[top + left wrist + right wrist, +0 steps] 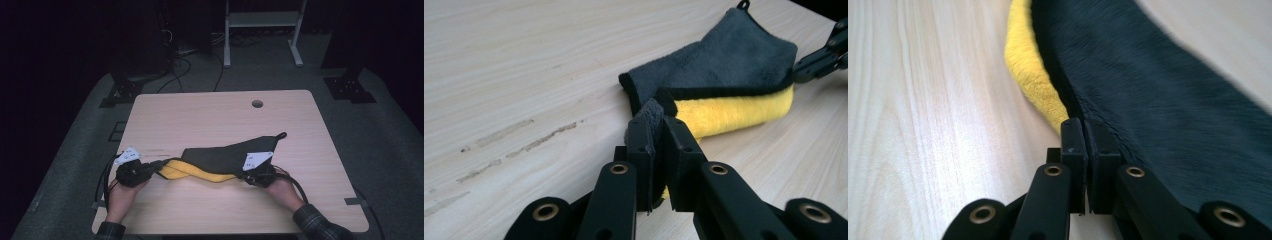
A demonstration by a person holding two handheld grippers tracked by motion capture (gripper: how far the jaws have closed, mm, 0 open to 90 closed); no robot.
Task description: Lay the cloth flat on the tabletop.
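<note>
Grey-and-yellow microfibre cloth (227, 159) stretched between both grippers, low over the wooden table (210, 115). One corner pinched tight in left gripper (657, 131); opposite edge clamped in right gripper (1084, 131), jaws fully closed. Hanging loop (282, 135) beyond right gripper.

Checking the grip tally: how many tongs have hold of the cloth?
2. The left tongs pinch the cloth at its left end; the right tongs clamp its near right edge.

Pale wooden table (210, 115) with a round hole (257, 104), white metal stand (262, 30), floor cables (185, 65)
</note>
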